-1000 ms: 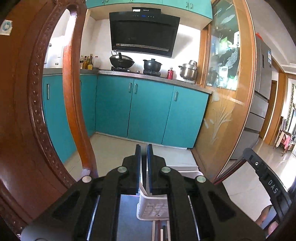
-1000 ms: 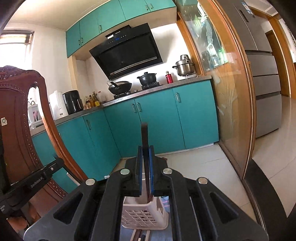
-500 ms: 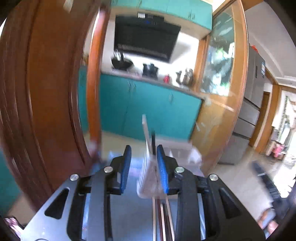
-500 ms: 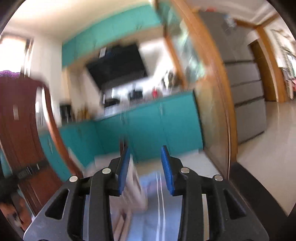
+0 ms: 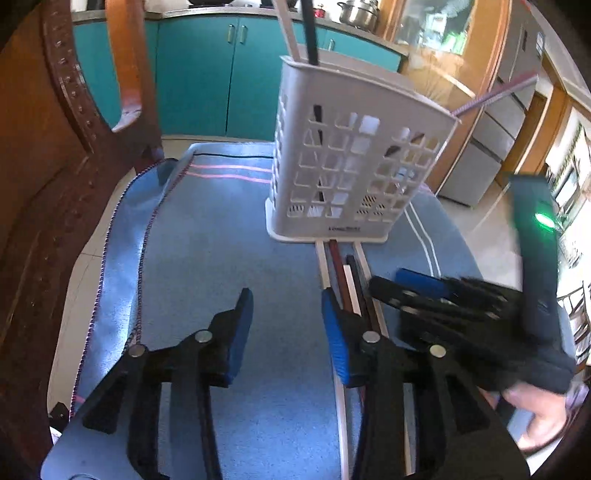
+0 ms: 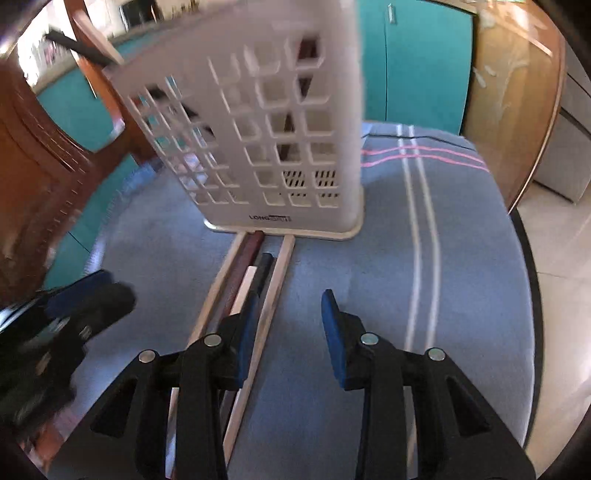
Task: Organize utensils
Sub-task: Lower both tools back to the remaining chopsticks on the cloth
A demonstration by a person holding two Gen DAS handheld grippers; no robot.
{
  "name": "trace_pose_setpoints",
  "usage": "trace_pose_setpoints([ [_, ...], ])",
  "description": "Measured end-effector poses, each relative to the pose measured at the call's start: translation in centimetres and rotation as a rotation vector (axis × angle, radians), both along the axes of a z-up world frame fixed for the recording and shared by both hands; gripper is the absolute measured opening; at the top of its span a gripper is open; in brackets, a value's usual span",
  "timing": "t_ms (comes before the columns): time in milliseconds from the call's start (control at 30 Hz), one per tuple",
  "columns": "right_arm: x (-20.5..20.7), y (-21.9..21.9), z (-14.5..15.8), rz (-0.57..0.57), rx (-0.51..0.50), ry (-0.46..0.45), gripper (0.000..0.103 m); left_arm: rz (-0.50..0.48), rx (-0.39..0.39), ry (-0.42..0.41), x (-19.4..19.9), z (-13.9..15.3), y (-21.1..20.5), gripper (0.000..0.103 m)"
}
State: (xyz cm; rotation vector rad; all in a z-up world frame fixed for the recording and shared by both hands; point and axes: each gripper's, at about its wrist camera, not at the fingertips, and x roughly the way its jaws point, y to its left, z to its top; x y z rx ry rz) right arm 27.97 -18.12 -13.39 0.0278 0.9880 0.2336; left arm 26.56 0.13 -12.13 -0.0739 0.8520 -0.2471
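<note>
left gripper (image 5: 286, 325): fingers spread, holding nothing | right gripper (image 6: 288, 325): fingers spread, holding nothing | chopsticks (image 6: 255, 280): flat on blue cloth (image 5: 207, 236), ends touching the basket base | basket (image 5: 354, 162): upright near cloth's far edge, sticks inside

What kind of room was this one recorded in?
A home kitchen, most likely: teal cabinets under a counter, a steel pot on it, and a fridge at the right.

You have one white utensil basket (image 5: 354, 173), five chopsticks (image 6: 255, 280) lying before it, three standing inside, two hand-held grippers.
</note>
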Motion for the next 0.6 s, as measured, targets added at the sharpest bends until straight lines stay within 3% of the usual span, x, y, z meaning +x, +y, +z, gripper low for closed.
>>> trace_pose_setpoints([
  [100, 0.7, 1.0, -0.2, 0.021, -0.087, -0.010, 0.035, -0.024, 0.008, 0.019, 0.3, -0.2, -0.6, 0.041],
  [167, 0.6, 1.2, -0.3, 0.019, -0.118, 0.000, 0.028, -0.046, 0.013, 0.034, 0.4, -0.6, -1.0, 0.043],
  [233, 0.7, 1.0, -0.1, 0.012, -0.141, 0.020, 0.014, -0.071, 0.023, 0.050, 0.4, -1.0, -1.5, 0.044],
  [367, -0.1, -1.1, 0.2, 0.005, -0.096, 0.046, 0.009, -0.122, 0.030, 0.077, 0.1, -1.4, -2.7, 0.044],
  [500, -0.8, -2.8, 0.2, -0.020, -0.065, 0.053, 0.007, -0.125, 0.102, 0.116, 0.1, -2.6, -3.9, 0.044],
  [600, -0.9, -3.6, 0.0, -0.036, -0.046, 0.061, 0.007, -0.112, 0.137, 0.124, 0.3, -3.0, -3.9, 0.033],
])
